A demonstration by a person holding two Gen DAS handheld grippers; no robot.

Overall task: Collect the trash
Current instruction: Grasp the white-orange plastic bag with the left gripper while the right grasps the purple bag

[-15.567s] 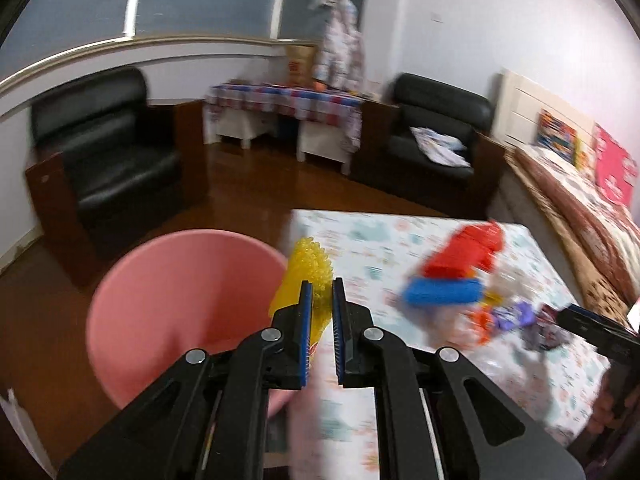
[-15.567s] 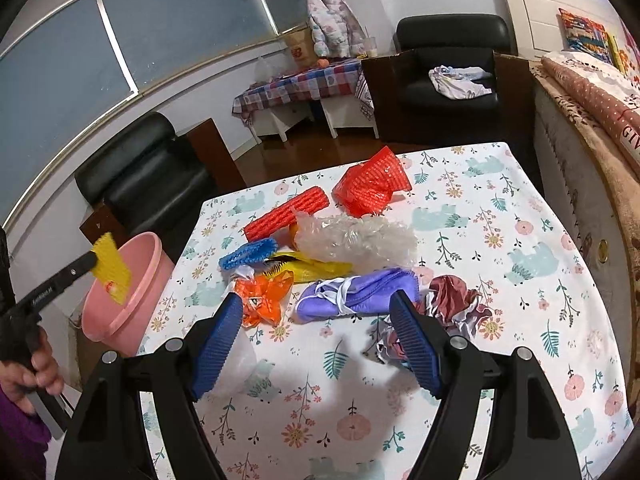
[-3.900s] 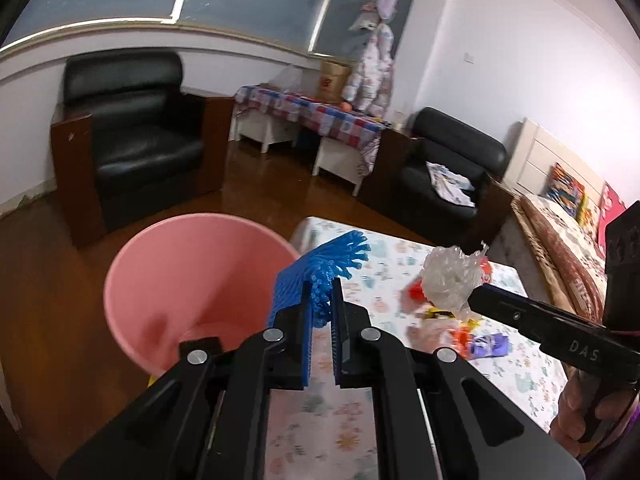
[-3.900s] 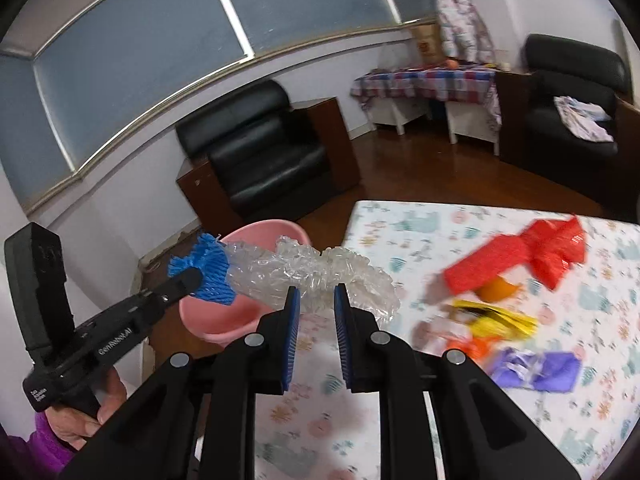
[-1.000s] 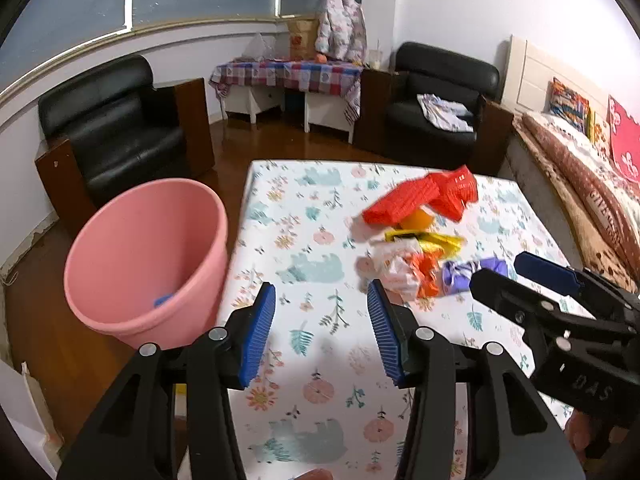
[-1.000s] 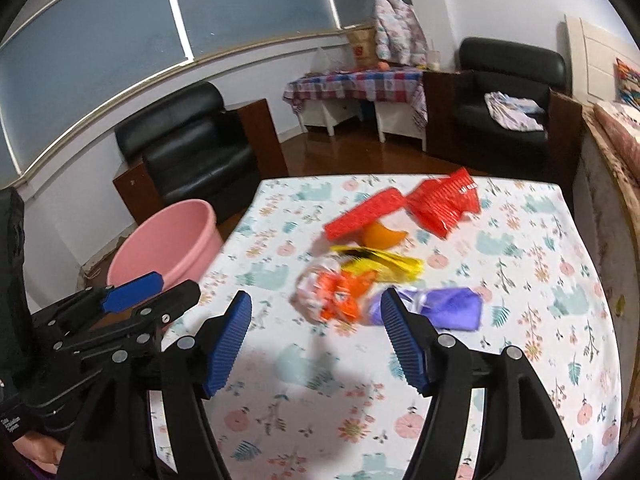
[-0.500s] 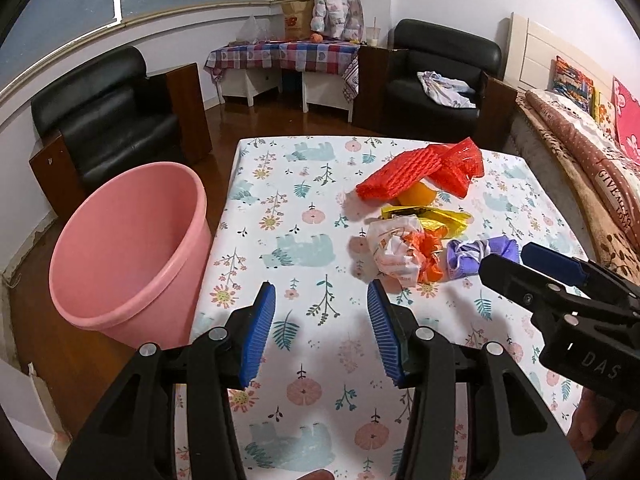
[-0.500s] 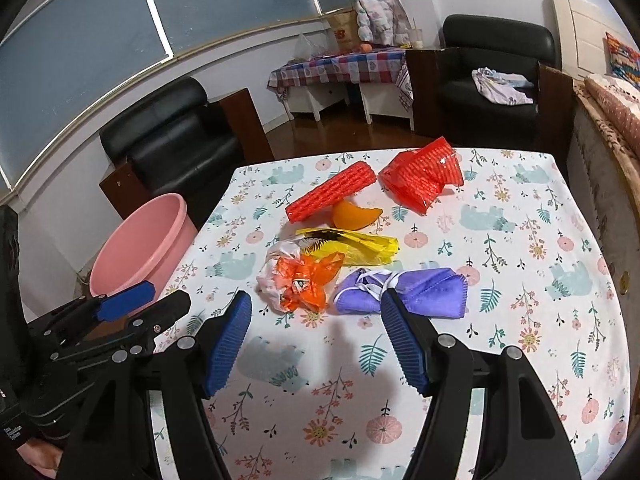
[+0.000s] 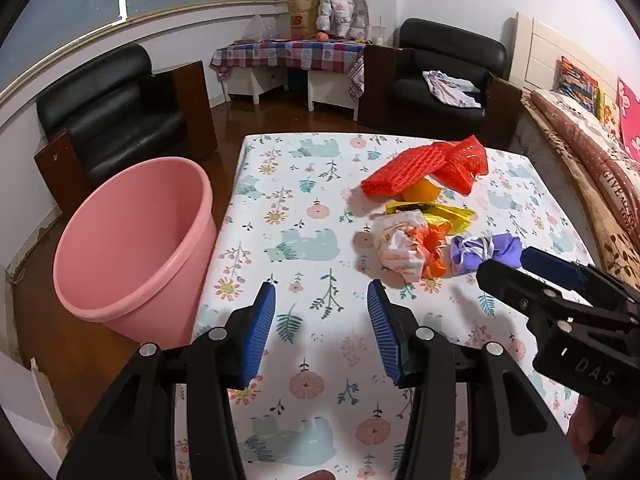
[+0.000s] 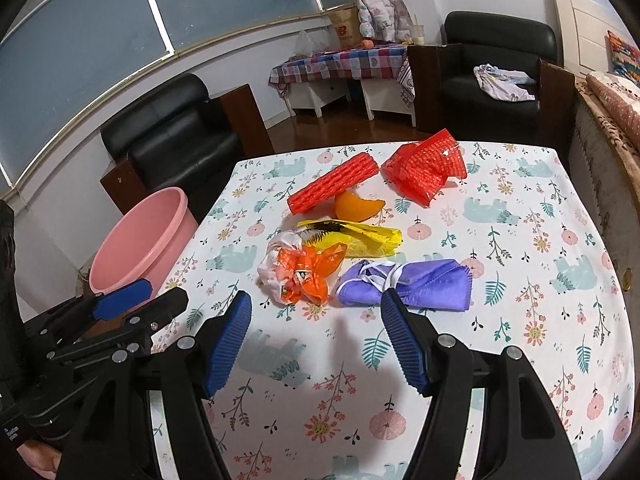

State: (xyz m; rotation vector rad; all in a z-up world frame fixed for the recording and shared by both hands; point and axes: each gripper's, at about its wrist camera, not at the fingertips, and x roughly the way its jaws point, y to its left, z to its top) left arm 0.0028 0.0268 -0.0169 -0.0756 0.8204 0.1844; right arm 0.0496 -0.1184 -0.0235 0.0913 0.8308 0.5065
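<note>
Both grippers, left [image 9: 321,320] and right [image 10: 316,334], are now lower over the surface [image 10: 520,320], open and empty. 6 trash pieces lie there; crumpled wrapper [image 10: 298,274] nearest, bucket [image 9: 132,240] beside.

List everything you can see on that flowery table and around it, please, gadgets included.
bucket: one, pink, on the floor beside the table's left edge
foam net sleeve: one, red, far part of the table
mesh bag: one, red, right of the sleeve
orange peel: one, orange, partly under the sleeve
yellow wrapper: one, mid-table
crumpled wrapper: one, orange and white, nearest the grippers
face mask: one, purple, right of it
armchairs: two, black, behind
left gripper: open, empty
right gripper: open, empty
</note>
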